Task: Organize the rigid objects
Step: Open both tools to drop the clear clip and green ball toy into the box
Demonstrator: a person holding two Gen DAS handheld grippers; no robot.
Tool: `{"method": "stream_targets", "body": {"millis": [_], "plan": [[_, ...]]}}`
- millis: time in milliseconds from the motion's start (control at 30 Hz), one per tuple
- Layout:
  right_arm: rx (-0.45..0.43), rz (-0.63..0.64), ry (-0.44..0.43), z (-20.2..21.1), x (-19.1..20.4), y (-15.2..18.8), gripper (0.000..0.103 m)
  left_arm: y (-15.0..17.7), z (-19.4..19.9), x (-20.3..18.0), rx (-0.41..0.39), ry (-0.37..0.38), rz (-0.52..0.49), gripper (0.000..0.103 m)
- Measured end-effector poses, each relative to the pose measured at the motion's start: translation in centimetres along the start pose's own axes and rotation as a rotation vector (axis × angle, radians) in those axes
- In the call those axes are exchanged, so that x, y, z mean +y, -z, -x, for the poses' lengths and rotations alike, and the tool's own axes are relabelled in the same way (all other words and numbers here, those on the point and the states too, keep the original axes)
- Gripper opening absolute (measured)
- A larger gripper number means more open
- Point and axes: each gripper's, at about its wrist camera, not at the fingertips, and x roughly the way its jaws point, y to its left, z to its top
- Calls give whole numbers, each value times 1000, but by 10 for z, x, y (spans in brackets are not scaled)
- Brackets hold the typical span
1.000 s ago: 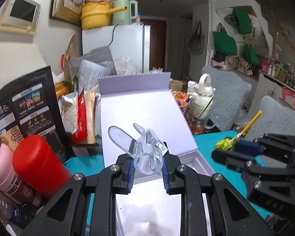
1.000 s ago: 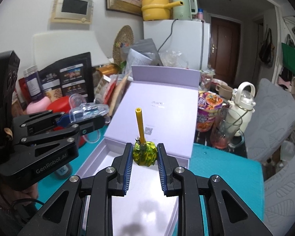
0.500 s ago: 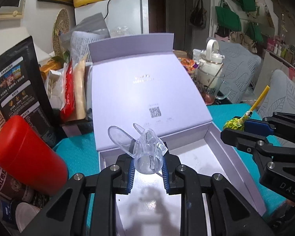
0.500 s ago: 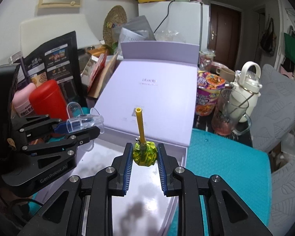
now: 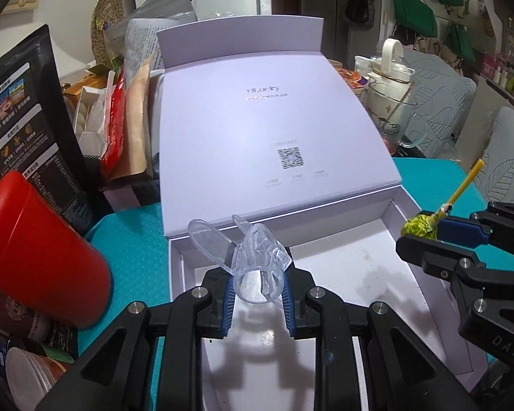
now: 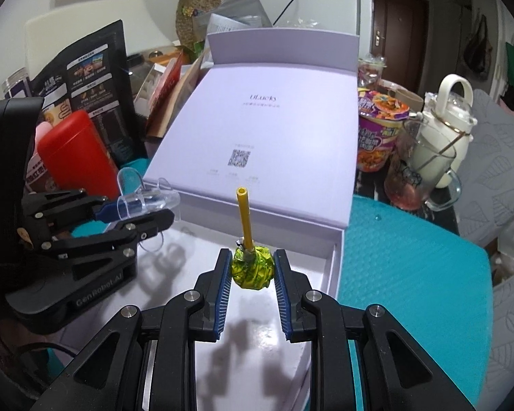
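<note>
My left gripper (image 5: 258,284) is shut on a clear plastic piece (image 5: 253,260) with two rounded tabs, held above the near left part of an open lilac box (image 5: 425,294). My right gripper (image 6: 253,270) is shut on a lollipop (image 6: 252,267) with a yellow-green foil head and a yellow stick pointing up, held over the box's white inside (image 6: 311,270). The lollipop also shows at the right of the left wrist view (image 5: 419,227). The clear piece shows at the left of the right wrist view (image 6: 147,200). The box lid (image 5: 257,137) leans back, open.
A red canister (image 5: 34,260) stands left of the box on the teal mat (image 6: 411,274). Snack bags and a black pouch (image 5: 20,120) crowd the back left. A noodle cup (image 6: 377,137), a glass mug (image 6: 414,185) and a white kettle (image 6: 442,144) stand at the right.
Both grippers have moved forward and down over the open box, still holding their objects. The box now fills more of both views.
</note>
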Motion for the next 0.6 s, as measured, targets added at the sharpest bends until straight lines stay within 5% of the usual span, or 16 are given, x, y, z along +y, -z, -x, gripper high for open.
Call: {"method": "stream_targets", "body": {"millis": [367,433,500,600], "plan": [[9,-1,19,-1,1,0,41,0,-15,6,113,39,57,26],[2,7,26,2,2,0,42,0,-14,5,113,23,51,41],[-3,7,27,4,2,-1,42,-1,-11,4,99,15,48,74],[-10,6,35,8,1,-2,42,-3,-5,5,75,8,46,79]]}}
